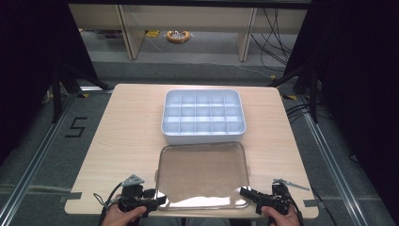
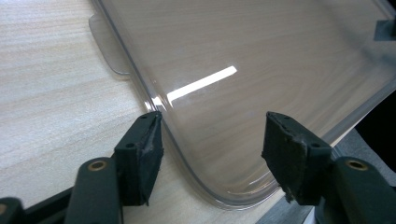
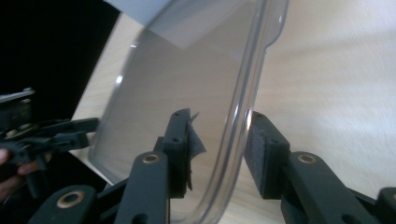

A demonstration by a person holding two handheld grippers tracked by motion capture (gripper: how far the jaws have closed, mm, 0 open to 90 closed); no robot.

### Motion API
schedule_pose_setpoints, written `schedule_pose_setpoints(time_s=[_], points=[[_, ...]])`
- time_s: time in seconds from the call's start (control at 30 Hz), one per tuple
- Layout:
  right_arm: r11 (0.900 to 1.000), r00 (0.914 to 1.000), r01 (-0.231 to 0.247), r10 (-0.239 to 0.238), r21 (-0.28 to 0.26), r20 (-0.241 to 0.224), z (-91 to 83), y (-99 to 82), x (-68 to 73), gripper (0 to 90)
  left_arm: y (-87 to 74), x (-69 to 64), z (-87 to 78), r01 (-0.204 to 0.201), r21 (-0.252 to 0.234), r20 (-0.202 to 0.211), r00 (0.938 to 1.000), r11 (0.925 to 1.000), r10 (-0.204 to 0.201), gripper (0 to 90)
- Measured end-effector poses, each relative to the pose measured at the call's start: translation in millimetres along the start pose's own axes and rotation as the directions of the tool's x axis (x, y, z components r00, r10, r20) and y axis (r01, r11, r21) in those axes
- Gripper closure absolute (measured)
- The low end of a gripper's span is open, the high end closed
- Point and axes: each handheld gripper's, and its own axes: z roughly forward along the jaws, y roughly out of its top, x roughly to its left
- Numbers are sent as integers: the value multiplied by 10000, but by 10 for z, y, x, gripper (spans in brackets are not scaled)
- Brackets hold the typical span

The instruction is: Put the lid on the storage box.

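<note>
**Onlooker 1:** Pale wood-grain tabletop (image 1: 127, 132), dark curtains to either side, grey floor and shelving legs beyond; at mid-table sits a white plastic organiser box with a grid of small compartments (image 1: 203, 116), every cell I can make out empty; just in front of it lies a clear rectangular plastic lid with rounded corners (image 1: 202, 174), its near edge hanging slightly over the table's front.

**Onlooker 2:** Why both tools at the near corners?

**Onlooker 1:** A two-handed lift, I judge; the left gripper (image 1: 149, 201) has its jaws apart, straddling the lid's near left corner, pads not yet on it; the right gripper (image 1: 246, 193) has its jaws apart as well, the lid's raised rim (image 3: 243, 116) running up between them, untouched; the overhang gives a lower jaw room beneath the edge.

**Onlooker 2:** Anything in the way?

**Onlooker 1:** Nothing between lid and box; the lid's small side tab (image 2: 108, 46) lies flat on the wood, clear of the jaws; the glossy, thin rim looks prone to slip or flex if pinched unevenly; cables on the floor stay well apart from the work.
</note>
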Motion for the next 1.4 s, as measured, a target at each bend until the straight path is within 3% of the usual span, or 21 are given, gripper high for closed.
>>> schedule_pose_setpoints(time_s=[0.1, 0.2, 0.27, 0.37, 0.4, 0.43, 0.53, 0.63, 0.67, 0.7, 0.73, 0.83, 1.0, 1.03, 1.07, 1.13, 1.17, 1.2, 1.23, 1.27, 1.4], points=[[9957, 9955, 924, -925, -65, -219, -65, 22, 57, 644, 11, 4, 8, 83, -24, 62, 9999, 10000, -83, 324], [9916, 9909, 1279, -1285, -175, -396, -82, 36, 93, 645, 20, 24, 11, 187, -97, 62, 9998, 9998, -186, 314], [9790, 9785, 2004, -2020, -385, -428, -91, 47, 110, 645, 37, 56, 10, 417, -150, 113, 9991, 9990, -415, 303], [9814, 9804, 1896, -1908, -289, -490, -126, 46, 198, 646, 60, 98, 21, 729, -319, 211, 9972, 9968, -722, 301], [9705, 9691, 2375, -2397, -418, -578, -115, 54, 172, 648, 65, 114, 18, 748, -281, 278, 9969, 9968, -740, 300], [9777, 9756, 2058, -2083, -409, -701, -145, 48, 233, 648, 73, 125, 23, 876, -342, 350, 9956, 9956, -865, 299], [9715, 9701, 2349, -2364, -328, -544, -163, 57, 236, 648, 79, 151, 20, 1078, -338, 491, 9931, 9936, -1061, 300], [9477, 9454, 3122, -3168, -665, -765, -141, 75, 191, 649, 91, 165, 20, 1197, -333, 551, 9915, 9923, -1178, 301], [9477, 9454, 3122, -3168, -665, -765, -141, 75, 191, 649, 92, 171, 18, 1176, -321, 544, 9918, 9925, -1158, 301], [9609, 9576, 2734, -2762, -439, -815, -153, 65, 224, 649, 95, 179, 13, 1162, -302, 511, 9921, 9928, -1145, 302], [9498, 9457, 3091, -3123, -478, -898, -153, 76, 213, 651, 96, 184, 10, 1184, -290, 517, 9918, 9925, -1168, 302], [9469, 9421, 3189, -3215, -416, -954, -133, 66, 209, 654, 97, 179, 10, 1131, -293, 465, 9927, 9932, -1117, 303], [9596, 9554, 2793, -2813, -340, -902, -146, 73, 197, 654, 80, 240, -8, 979, -339, 326, 9948, 9946, -968, 511], [9523, 9494, 3015, -3044, -466, -772, -118, 86, 152, 653, 78, 243, -6, 936, -407, 302, 9953, 9948, -924, 549], [9618, 9600, 2732, -2737, -168, -583, -132, 85, 167, 652, 80, 245, -5, 847, -419, 284, 9961, 9955, -836, 553], [9705, 9681, 2411, -2409, -63, -692, -131, 75, 185, 650, 80, 248, -9, 829, -625, 324, 9962, 9946, -810, 568], [9611, 9604, 2761, -2760, -14, -388, -119, 88, 146, 647, 83, 246, -12, 836, -783, 413, 9959, 9934, -805, 590], [9706, 9707, 2400, -2397, 166, -167, -118, 75, 167, 644, 89, 243, -21, 798, -888, 451, 9961, 9928, -761, 613], [9690, 9692, 2463, -2462, 215, -84, -111, 77, 158, 644, 93, 238, -27, 762, -1037, 477, 9963, 9917, -716, 627], [9568, 9568, 2906, -2906, 128, -35, -103, 87, 122, 643, 97, 233, -37, 692, -1127, 514, 9966, 9912, -637, 645], [9592, 9576, 2776, -2808, 542, 648, -83, 77, 166, 638, 105, 236, -73, 966, -1548, 828, 9930, 9832, -846, 683]])
